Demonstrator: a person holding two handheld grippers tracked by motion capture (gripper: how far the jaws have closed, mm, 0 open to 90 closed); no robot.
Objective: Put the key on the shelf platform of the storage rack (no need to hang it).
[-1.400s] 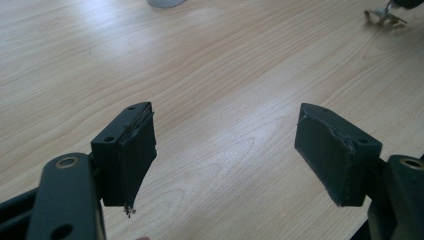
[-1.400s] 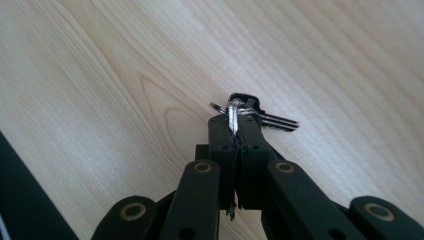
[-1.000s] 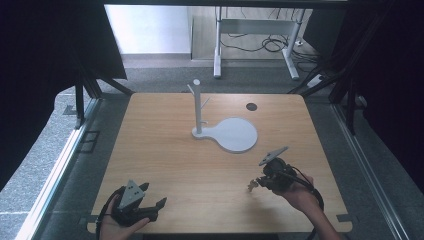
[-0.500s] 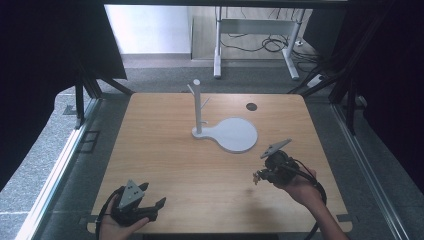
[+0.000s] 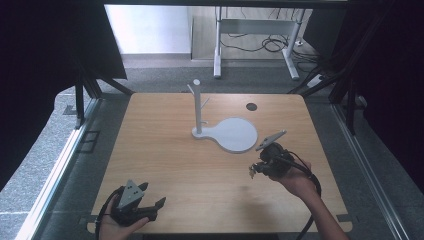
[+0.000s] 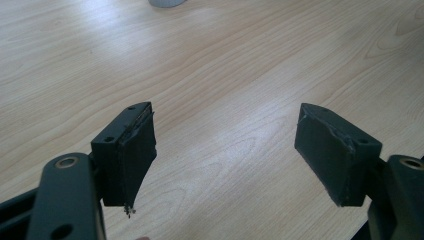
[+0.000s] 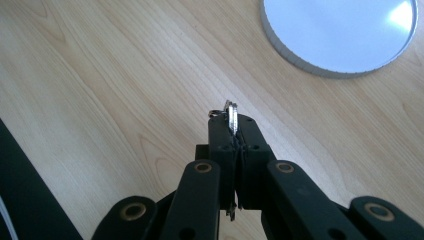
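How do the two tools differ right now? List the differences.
The left tool has its jaws spread wide with nothing between them; the right tool is shut on a small metal key. In the high view, the left tool sits at the table's near edge, the right one closer to the white stand. Both have black jaws.

One wooden table (image 5: 200, 170), one white stand (image 5: 222, 131) with a single upright post on a round base, two grippers in play – left gripper (image 5: 150, 207) and right gripper (image 5: 255, 169) – and one small metal key (image 7: 230, 116), ring attached
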